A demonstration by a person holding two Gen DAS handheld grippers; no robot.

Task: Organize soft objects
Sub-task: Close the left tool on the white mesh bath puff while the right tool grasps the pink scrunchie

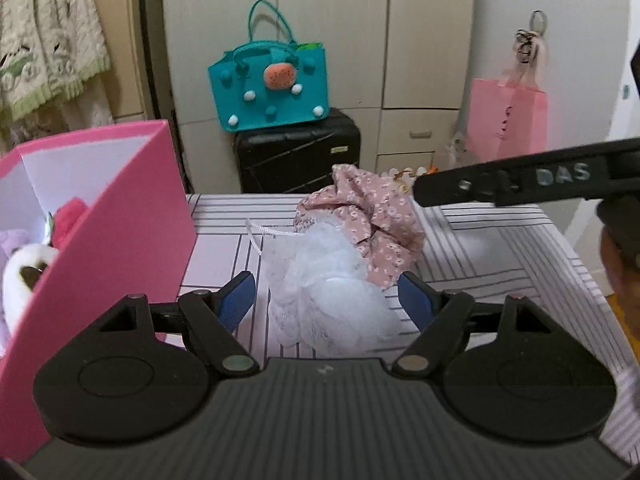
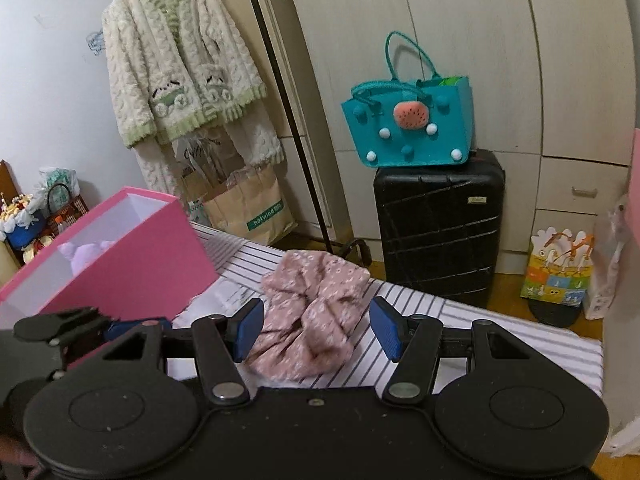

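- On the striped table cover: a white mesh bath pouf, frilly and translucent, with a white cord loop at its upper left.
- Pink floral fabric piece, crumpled, small white flower print; it lies against the pouf's far right side, partly over it.
- Left gripper: blue-padded fingers spread wide, holding nothing. Pouf sits between the fingers, not touched by either pad as far as the view shows.
- Right gripper: fingers likewise apart and empty, floral fabric lying between them, near the left pad.
- Pink box stands at table's left, just beside the left gripper; soft toys inside, white, lilac and red.
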